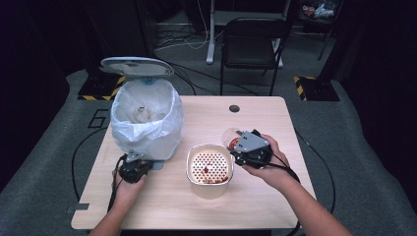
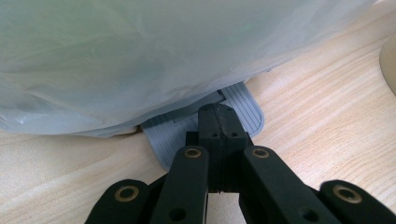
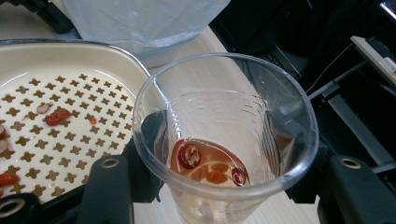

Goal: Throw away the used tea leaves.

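Pressure from the closed left gripper on the bin's pedal kept the lid raised. Beside the strainer, the right gripper clasped a clear plastic cup upright, retaining liquid and red berries.

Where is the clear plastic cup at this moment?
The clear plastic cup sits between the jaws of the right gripper, at the right of the high view, just right of the perforated strainer tray on the table.
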A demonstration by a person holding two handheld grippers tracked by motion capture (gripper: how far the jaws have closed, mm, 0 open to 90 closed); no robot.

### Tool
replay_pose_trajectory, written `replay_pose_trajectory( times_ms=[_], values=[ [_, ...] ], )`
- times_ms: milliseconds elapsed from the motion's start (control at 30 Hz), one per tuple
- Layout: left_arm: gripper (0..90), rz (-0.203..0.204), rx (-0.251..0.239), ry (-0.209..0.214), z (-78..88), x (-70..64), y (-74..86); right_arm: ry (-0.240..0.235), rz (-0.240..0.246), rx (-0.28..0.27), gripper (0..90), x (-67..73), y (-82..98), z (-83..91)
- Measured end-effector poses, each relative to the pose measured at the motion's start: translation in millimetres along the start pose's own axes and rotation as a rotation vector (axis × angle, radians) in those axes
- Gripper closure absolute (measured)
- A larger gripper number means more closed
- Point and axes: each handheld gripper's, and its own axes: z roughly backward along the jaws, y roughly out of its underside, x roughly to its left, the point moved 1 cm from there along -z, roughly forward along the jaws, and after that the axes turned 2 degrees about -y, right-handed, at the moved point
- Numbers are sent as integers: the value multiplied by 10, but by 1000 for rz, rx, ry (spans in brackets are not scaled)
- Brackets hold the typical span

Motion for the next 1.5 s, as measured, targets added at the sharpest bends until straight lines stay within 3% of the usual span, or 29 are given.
replay_pose_trajectory(
  times_ms=[67, 467, 600, 900, 1033, 1267, 1500],
  values=[
    [900, 23, -17, 1, -10, -15, 0, 2, 24, 6, 412, 20, -20, -4],
    [900, 25, -19, 1, -12, -14, 0, 12, 169, 43, 417, 155, -132, -43],
    [900, 28, -19, 7, -15, -18, -1, 24, 202, 46, 418, 197, -157, -47],
    [900, 22, -15, 5, -13, -15, -1, 58, 324, 81, 426, 303, -188, -86],
    [900, 21, -15, 5, -12, -15, -1, 63, 350, 92, 429, 330, -190, -109],
    [900, 19, -14, -2, -9, -12, -2, 120, 446, 109, 441, 425, -183, -126],
    [900, 20, -12, 3, -12, -14, -1, 123, 489, 116, 449, 449, -204, -139]
  ],
)
